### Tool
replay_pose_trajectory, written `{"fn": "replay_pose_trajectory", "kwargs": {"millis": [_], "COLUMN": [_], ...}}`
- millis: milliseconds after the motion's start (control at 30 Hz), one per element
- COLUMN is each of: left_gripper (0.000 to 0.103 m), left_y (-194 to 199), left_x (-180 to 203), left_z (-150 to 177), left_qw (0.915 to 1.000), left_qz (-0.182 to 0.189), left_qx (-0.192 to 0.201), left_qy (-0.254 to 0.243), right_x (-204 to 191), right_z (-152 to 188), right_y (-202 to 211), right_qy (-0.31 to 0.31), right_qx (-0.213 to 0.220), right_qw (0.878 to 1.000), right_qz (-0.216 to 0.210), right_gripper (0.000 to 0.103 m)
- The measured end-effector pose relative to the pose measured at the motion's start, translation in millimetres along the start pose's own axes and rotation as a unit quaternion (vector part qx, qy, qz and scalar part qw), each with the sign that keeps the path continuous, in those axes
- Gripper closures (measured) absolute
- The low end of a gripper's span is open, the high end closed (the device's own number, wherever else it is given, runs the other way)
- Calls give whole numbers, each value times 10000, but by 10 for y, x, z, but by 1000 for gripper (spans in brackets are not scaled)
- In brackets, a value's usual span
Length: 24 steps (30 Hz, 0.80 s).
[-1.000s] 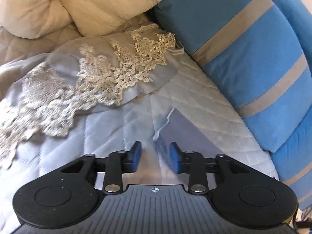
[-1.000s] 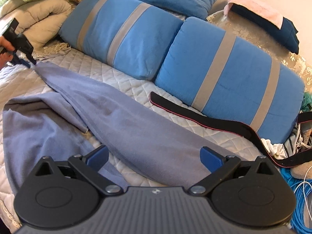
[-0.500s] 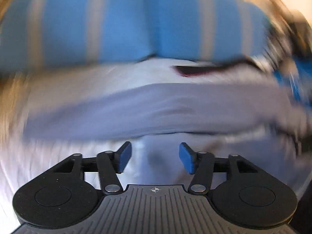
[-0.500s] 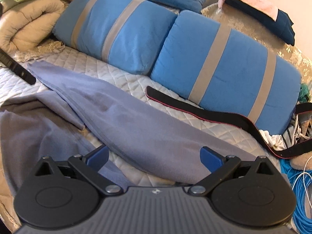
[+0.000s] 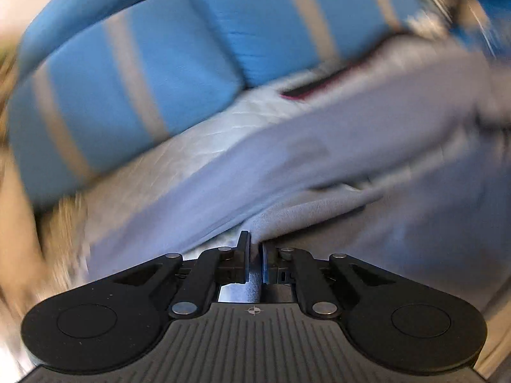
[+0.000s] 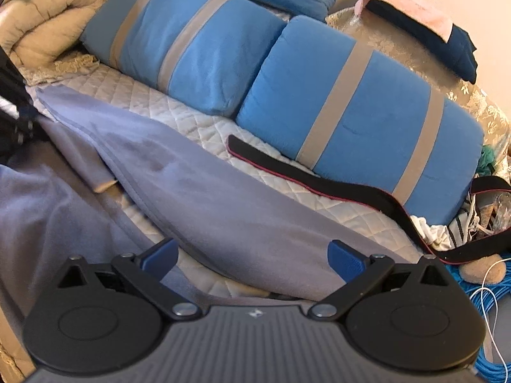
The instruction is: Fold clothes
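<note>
A lavender-grey garment [image 6: 223,198] lies spread in loose folds across the white quilted bed [image 6: 179,108]. In the left wrist view my left gripper [image 5: 254,242] is shut on a folded edge of this garment [image 5: 319,166], and the cloth bunches up between the pads and runs off to the right. That view is blurred and tilted. My right gripper [image 6: 254,253] stands wide open just above the garment's near part, its blue pads [image 6: 161,252] apart with nothing pinched between them. A black shape at the far left edge [image 6: 16,118] sits by the garment's far end.
Two blue pillows with grey stripes [image 6: 351,118] line the back of the bed. A black strap with red edging [image 6: 319,185] lies in front of them. A beige comforter [image 6: 41,25] is heaped at the back left. Blue cable [image 6: 491,303] and clutter sit at the right.
My left gripper swung away from the lace-trimmed cover to the lavender garment, rolled over, and closed on its edge. The right gripper stayed put and open.
</note>
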<state>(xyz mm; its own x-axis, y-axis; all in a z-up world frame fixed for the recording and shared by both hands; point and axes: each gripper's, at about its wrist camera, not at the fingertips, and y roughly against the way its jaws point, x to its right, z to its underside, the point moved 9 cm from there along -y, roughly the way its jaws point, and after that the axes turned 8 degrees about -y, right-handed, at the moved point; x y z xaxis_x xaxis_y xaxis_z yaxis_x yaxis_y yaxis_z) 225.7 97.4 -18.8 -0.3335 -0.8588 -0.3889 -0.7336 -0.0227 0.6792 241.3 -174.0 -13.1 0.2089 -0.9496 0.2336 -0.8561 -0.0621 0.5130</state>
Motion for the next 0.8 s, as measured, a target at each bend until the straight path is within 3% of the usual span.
{"fn": "replay_pose_trajectory", "kwargs": {"millis": [33,100,200,367,500,533,600,667,733,800], "left_gripper": [96,96,96,93,97,100,100,100,99,98], "left_y": [41,107,204,267,322,342,350,361,372,378], "left_x": [-151,-415,-670,-777,-1016,-1091,-1193,-1280,-1313,-1315], "left_z": [35,129,350,681,969,1055,1188,1360,1509,1628], "left_qw": [9984,9866,9575,9121,8647,8594,8640,8596,8506,8548], "left_qz": [93,294,610,1173,996,828,447,153,183,173], "left_qx": [7,17,144,343,665,677,520,387,395,305], "left_qy": [552,1607,2814,3913,4878,4999,4987,5092,5240,5178], "right_x": [5,18,49,76,23,-1,-46,-90,-109,-116], "right_z": [8,39,86,111,112,102,79,49,16,-11], "right_y": [8,16,18,67,98,105,121,139,161,184], "right_qy": [2,-6,-56,-160,-138,-127,-97,-40,-10,3], "right_qx": [6,-18,-100,-101,-84,-70,-34,27,94,162], "right_qw": [10000,10000,9999,9995,9992,9991,9990,9990,9990,9991], "right_qz": [-23,-66,-129,-266,-359,-387,-434,-452,-434,-402], "right_gripper": [0,0,0,0,0,0,0,0,0,0]}}
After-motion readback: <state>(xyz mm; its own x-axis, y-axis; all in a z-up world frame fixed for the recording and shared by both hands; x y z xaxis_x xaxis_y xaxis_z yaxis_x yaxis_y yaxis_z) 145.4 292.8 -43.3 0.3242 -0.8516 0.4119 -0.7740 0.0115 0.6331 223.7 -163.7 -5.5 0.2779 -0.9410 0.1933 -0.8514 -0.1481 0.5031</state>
